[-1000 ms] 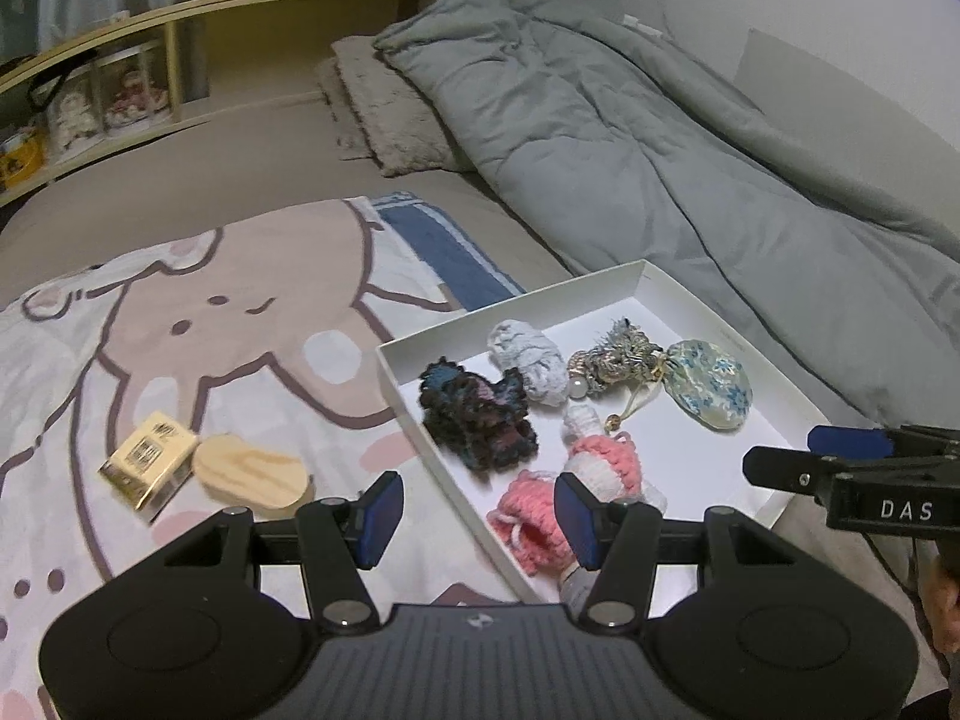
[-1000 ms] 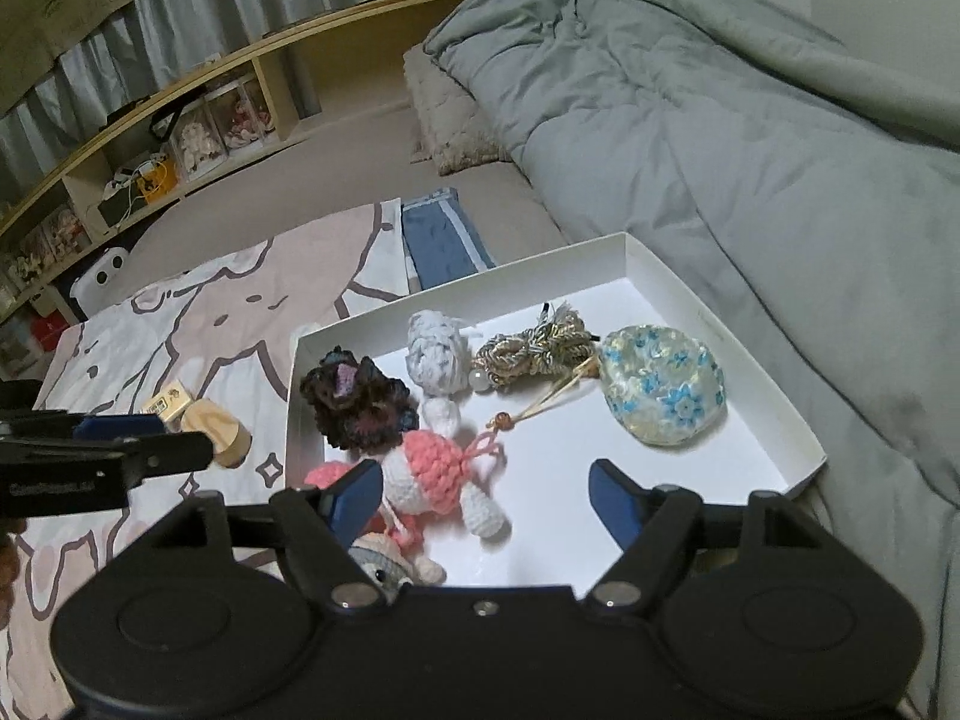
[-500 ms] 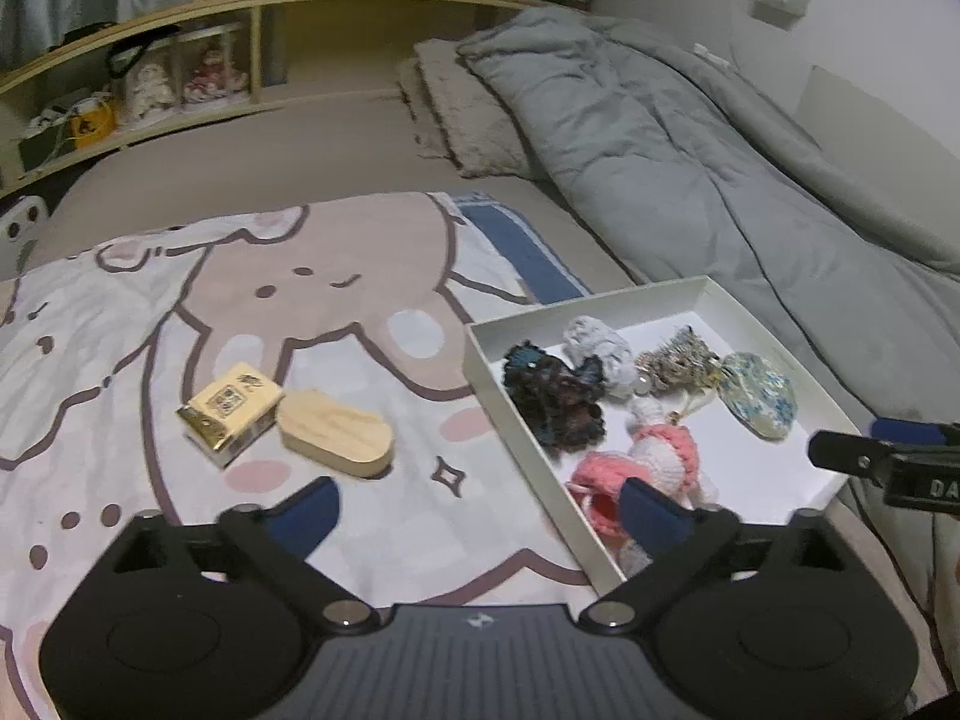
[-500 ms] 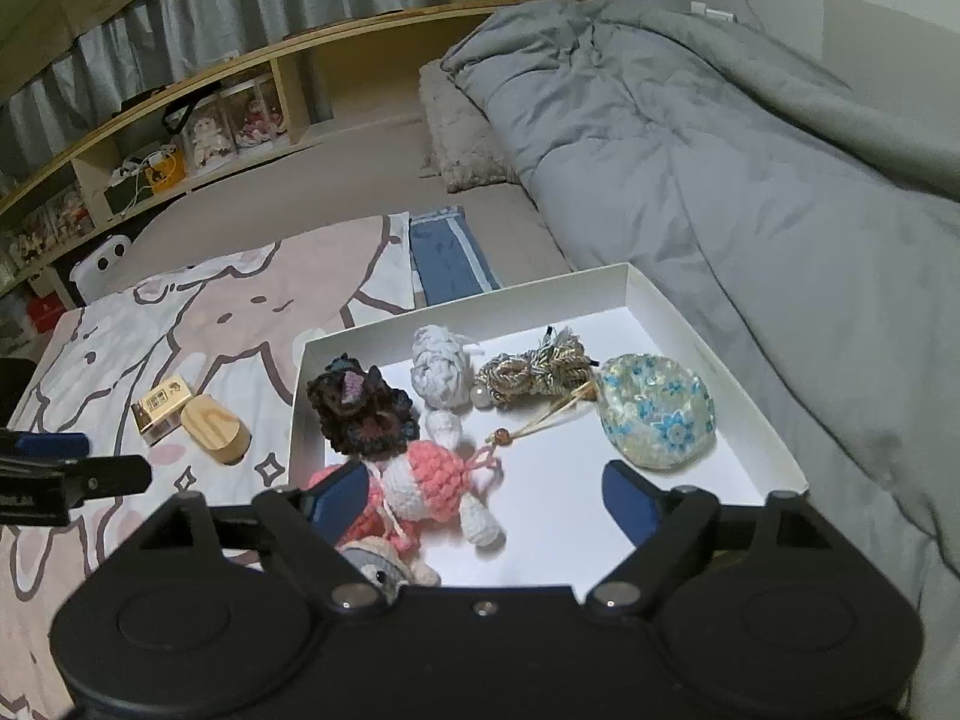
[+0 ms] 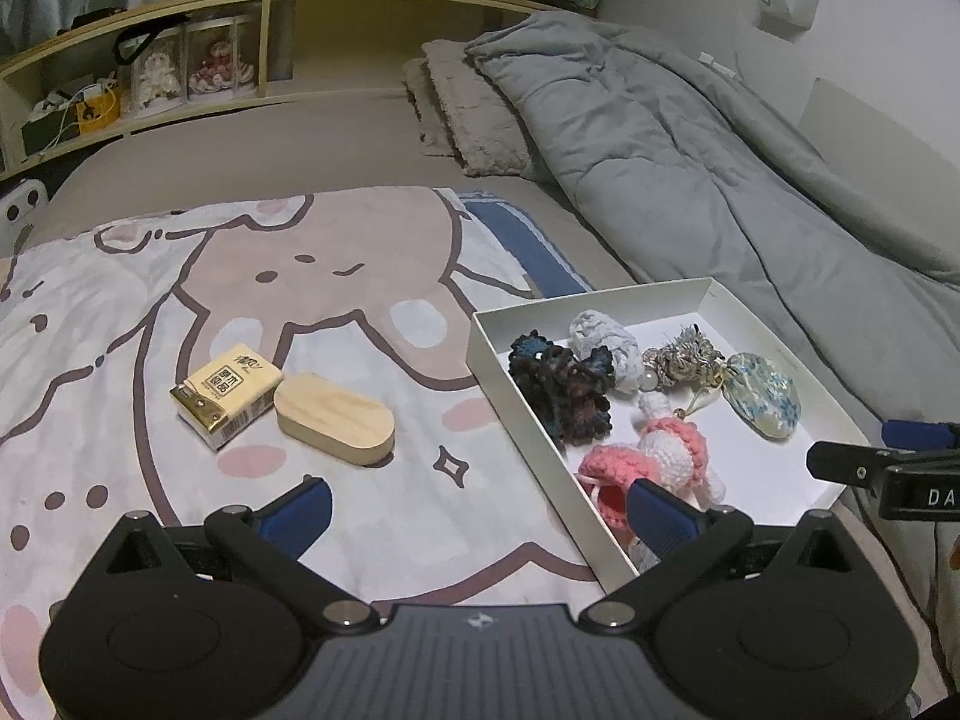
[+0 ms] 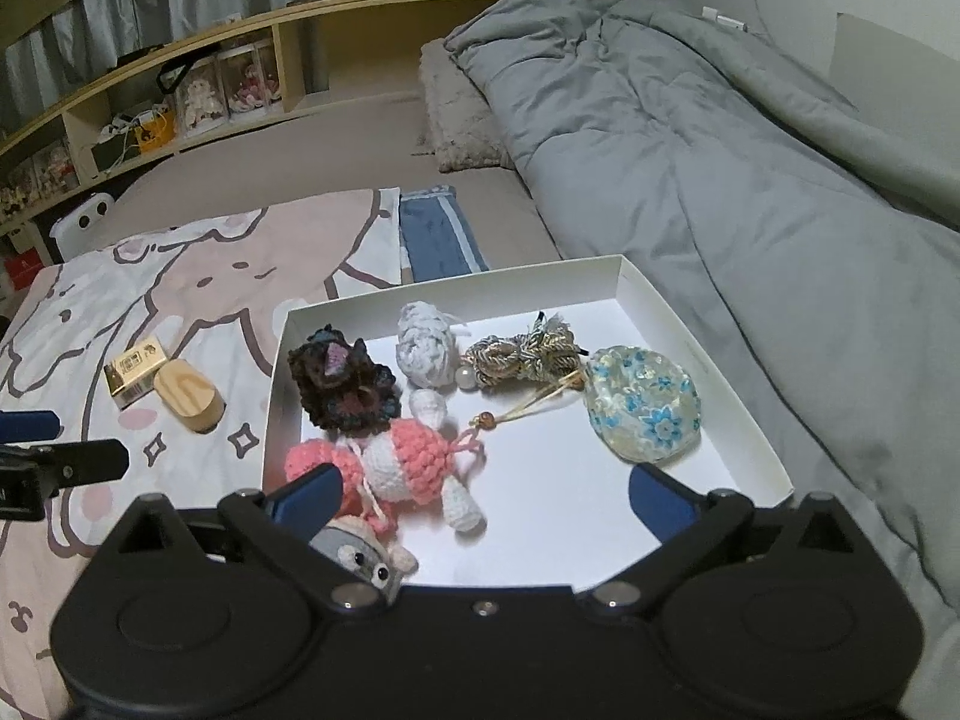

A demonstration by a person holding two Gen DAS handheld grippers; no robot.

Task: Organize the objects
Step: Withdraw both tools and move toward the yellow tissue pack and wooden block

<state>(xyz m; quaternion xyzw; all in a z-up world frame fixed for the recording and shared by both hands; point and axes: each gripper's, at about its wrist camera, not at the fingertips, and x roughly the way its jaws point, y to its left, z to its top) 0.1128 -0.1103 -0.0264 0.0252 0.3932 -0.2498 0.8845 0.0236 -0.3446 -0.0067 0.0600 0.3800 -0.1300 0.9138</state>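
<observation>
A white shallow box (image 5: 498, 354) (image 6: 708, 354) lies on the bed and holds several small items: a dark crocheted flower (image 6: 345, 387), a pale knit piece (image 6: 423, 348), a gold cord knot (image 6: 522, 354), a blue floral pouch (image 6: 645, 411), a pink and white crochet doll (image 6: 408, 462) and a grey toy (image 6: 360, 552). Left of the box lie a gold tissue pack (image 5: 225, 393) and a wooden oval case (image 5: 336, 420). My left gripper (image 5: 477, 507) is open and empty above the blanket. My right gripper (image 6: 483, 492) is open and empty over the box's near edge.
A cartoon-print blanket (image 5: 288, 264) covers the bed's near part. A grey duvet (image 5: 690, 150) is heaped at the right, with a pillow (image 5: 474, 114) behind. A wooden shelf (image 5: 198, 60) with dolls runs along the back.
My left gripper has opened wide and pulled back to the left, away from the box. My right gripper has opened a little wider and drawn back slightly.
</observation>
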